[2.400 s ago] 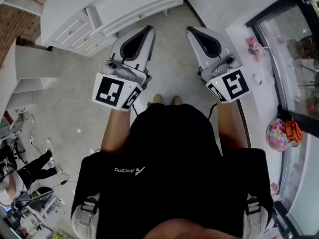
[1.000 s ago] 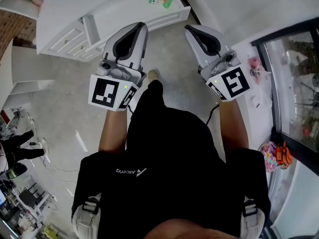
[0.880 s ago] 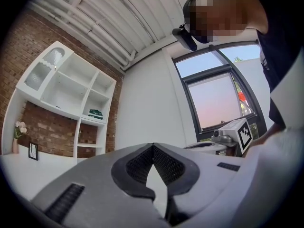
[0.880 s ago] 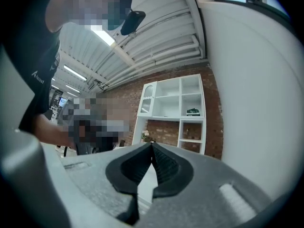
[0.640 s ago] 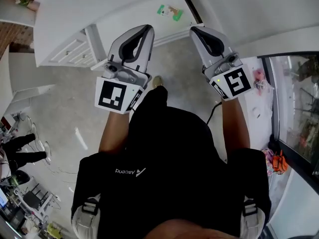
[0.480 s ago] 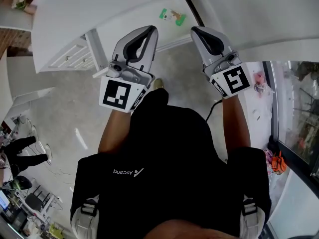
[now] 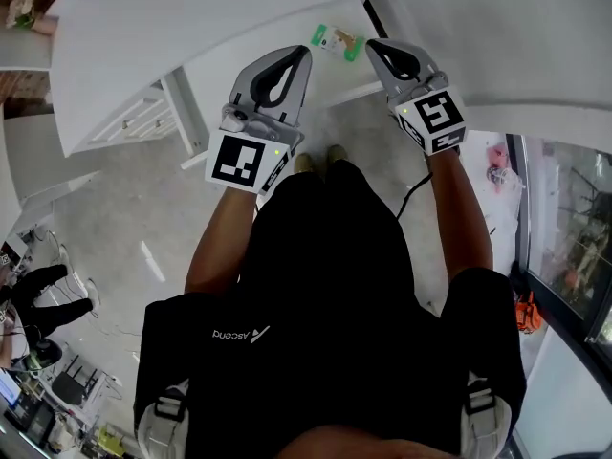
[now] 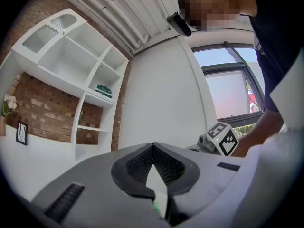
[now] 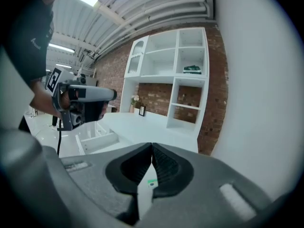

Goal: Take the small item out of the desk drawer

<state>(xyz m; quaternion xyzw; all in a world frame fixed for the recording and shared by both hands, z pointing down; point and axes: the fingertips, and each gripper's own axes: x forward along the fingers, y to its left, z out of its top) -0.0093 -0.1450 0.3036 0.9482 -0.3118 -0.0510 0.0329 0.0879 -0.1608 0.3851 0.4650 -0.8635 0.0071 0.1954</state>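
Approach step: near the desk, my left gripper and right gripper are closed, empty. Next: reach the drawer and open the jaws.

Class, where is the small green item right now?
The green item lies on the white desk, near its edge, between the left gripper and right gripper tips, in the head view.

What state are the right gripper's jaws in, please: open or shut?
Shut: the right gripper view shows the right gripper with its tips touching and nothing between them.
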